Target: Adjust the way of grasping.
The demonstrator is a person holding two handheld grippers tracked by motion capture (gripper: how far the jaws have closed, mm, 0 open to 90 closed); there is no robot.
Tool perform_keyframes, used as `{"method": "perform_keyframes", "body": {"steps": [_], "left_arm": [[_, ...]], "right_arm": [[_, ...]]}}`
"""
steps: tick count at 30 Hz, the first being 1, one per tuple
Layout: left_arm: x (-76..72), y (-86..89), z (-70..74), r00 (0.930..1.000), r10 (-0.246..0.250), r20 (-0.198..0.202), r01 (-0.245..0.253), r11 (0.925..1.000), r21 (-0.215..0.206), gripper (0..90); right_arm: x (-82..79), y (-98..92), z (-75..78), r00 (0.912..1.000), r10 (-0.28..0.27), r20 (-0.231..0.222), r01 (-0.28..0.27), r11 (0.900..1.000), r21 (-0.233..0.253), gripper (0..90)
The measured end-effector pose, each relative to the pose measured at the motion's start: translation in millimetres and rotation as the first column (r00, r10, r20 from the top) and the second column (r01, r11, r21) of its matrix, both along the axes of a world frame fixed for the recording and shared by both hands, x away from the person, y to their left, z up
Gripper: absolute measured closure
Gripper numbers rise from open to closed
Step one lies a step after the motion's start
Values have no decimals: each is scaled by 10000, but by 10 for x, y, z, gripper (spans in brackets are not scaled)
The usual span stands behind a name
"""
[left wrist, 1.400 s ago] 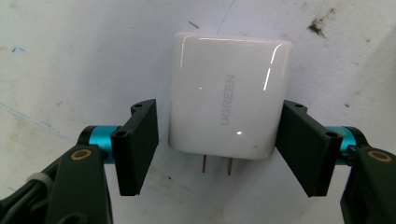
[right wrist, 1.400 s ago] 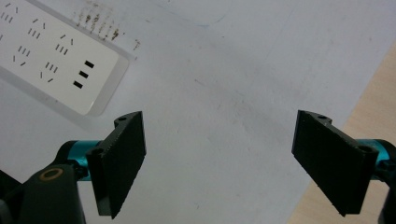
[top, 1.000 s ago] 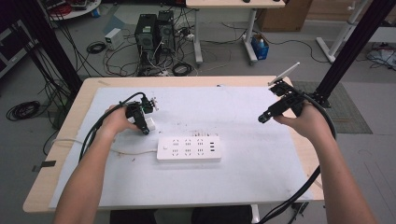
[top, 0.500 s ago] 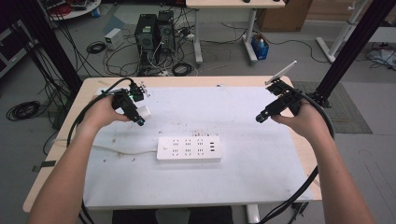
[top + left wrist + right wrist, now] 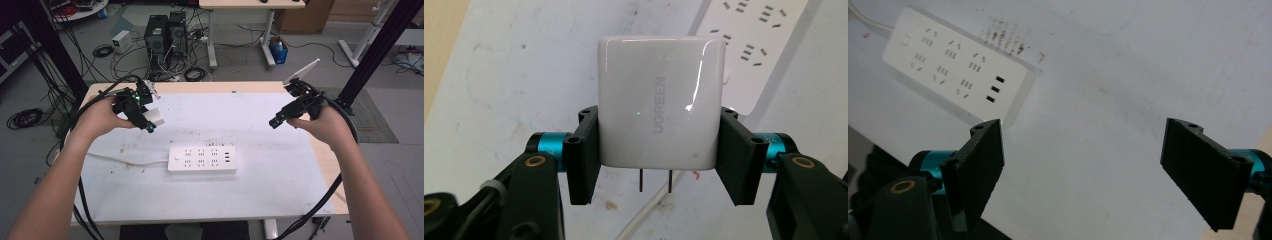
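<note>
Glossy white plastic, the square UGREEN charger block [image 5: 661,112] sits pinched between the two black jaws of the left tongs [image 5: 659,150], its two metal prongs [image 5: 655,181] pointing back toward the hand, held in the air above the left rear part of the white-covered worktop [image 5: 280,170]. The long white rectangular power strip [image 5: 202,159] lies flat near the worktop's middle, well apart from the charger. The right tongs [image 5: 1093,165] hang spread wide and empty over the right side.
</note>
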State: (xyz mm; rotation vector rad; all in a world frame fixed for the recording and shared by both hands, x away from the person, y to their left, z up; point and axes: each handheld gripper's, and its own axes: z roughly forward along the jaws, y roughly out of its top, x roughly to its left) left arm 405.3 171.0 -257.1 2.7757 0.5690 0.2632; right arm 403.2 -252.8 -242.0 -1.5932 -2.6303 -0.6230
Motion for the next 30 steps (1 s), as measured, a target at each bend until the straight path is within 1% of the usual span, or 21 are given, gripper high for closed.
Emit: {"method": "perform_keyframes", "body": {"steps": [1,3,5,6,8,11,12,14,15,16,18,19,20,21,22,23,24,26,27,28,30], "left_arm": [[0,0,0,10000,0,0,0,10000,0,422],[-67,-156,-25,9973,-675,275,692,9955,-654,422],[-79,-211,-40,9952,-904,362,931,9923,-816,422],[-97,-317,-83,9907,-1256,520,1310,9844,-1179,422],[-98,-370,-106,9895,-1340,534,1403,9804,-1381,423],[-107,-520,-172,9845,-1628,659,1726,9666,-1897,423],[-114,-614,-209,9795,-1856,780,1985,9551,-2200,423],[-114,-614,-209,9795,-1856,780,1985,9551,-2200,423],[-114,-717,-238,9751,-2015,923,2190,9401,-2612,423],[-118,-757,-247,9723,-2107,1014,2310,9326,-2774,423],[-134,-833,-265,9664,-2284,1176,2543,9160,-3104,423],[-134,-833,-265,9664,-2284,1176,2543,9160,-3104,423],[-148,-901,-279,9643,-2326,1265,2620,9073,-3288,423],[-153,-931,-287,9622,-2379,1322,2692,9036,-3333,423],[-166,-1003,-299,9552,-2558,1487,2920,8961,-3342,423],[-166,-1003,-299,9552,-2558,1487,2920,8961,-3342,423],[-173,-1070,-309,9527,-2556,1642,2981,8911,-3421,423],[-177,-1097,-313,9521,-2568,1662,3003,8880,-3483,423],[-180,-1123,-313,9507,-2608,1680,3048,8857,-3503,423],[-183,-1146,-315,9483,-2641,1758,3112,8824,-3528,423],[-192,-1189,-318,9468,-2637,1844,3138,8832,-3485,423]], "right_arm": [[5,2,-2,9999,-37,-128,40,9997,240,170],[8,23,-9,9990,-18,-448,58,9961,877,170],[2,61,-21,9979,140,-630,-57,9915,1303,170],[-1,86,-30,9973,219,-702,-112,9887,1494,170],[-15,140,-48,9960,425,-782,-280,9837,1774,171],[-40,205,-60,9954,498,-824,-306,9750,2203,172],[-44,224,-63,9954,494,-824,-288,9718,2340,172],[-48,243,-65,9949,463,-892,-231,9692,2452,172],[-48,243,-65,9949,463,-892,-231,9692,2452,172],[-51,294,-82,9934,432,-1064,-115,9594,2817,173],[-53,331,-100,9928,378,-1133,-8,9507,3101,174],[-53,331,-100,9928,378,-1133,-8,9507,3101,174],[-53,391,-127,9911,350,-1282,121,9371,3490,174],[-50,409,-137,9904,361,-1331,138,9342,3564,174],[-48,437,-150,9890,369,-1434,188,9292,3691,174],[-48,437,-150,9890,369,-1434,188,9292,3691,174],[-36,490,-174,9857,380,-1643,312,9164,3991,175],[-24,540,-192,9844,326,-1727,456,9017,4300,218],[-24,540,-192,9844,326,-1727,456,9017,4300,218],[-9,589,-212,9825,360,-1830,544,8831,4659,221],[-3,619,-220,9814,355,-1884,590,8792,4728,224]]}}
